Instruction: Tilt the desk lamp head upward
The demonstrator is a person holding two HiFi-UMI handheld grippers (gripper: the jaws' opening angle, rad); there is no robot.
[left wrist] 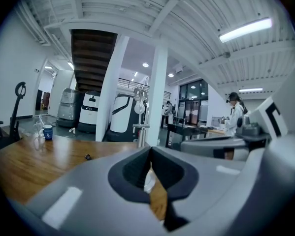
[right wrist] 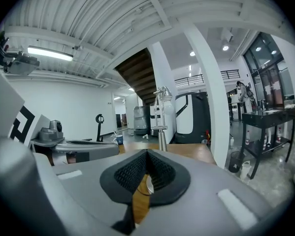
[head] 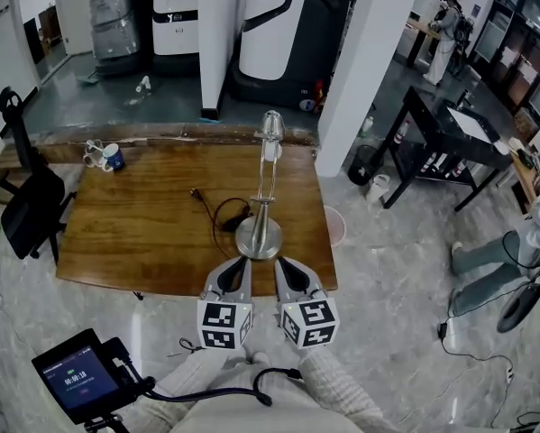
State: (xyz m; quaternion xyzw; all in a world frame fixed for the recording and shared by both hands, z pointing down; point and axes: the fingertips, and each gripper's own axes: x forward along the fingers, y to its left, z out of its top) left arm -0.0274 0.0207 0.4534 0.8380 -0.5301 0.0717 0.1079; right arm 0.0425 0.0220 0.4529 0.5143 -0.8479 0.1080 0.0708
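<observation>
Head view: desk lamp (head: 266,188) stands upright on wooden bench (head: 152,215), round metal base (head: 258,239) near the bench's front edge, thin stem rising to the lamp head (head: 270,126) at top; head's tilt is hard to read from this steep angle. Black cord (head: 224,215) loops on the bench just left of the base, its plug (head: 196,192) lying loose further left. Left tongs (head: 241,265) and right tongs (head: 282,265) sit side by side at the bench's front edge, tips aimed at the base and close to it, one either side of centre; touching or not, cannot tell. Left gripper view shows the dark pads pressed together with nothing between them, lamp stem straight ahead. Right gripper view shows the same: tongs closed, empty, lamp stem ahead beyond the tips. Blue cup (head: 114,157) stands at the bench's far left corner, well apart from the lamp. Black chair (head: 28,206) beside the bench's left end. Small screen device (head: 76,379) bottom left. Black side table (head: 450,133) stands off to the right, and a person (head: 448,25) stands further back on that side.
</observation>
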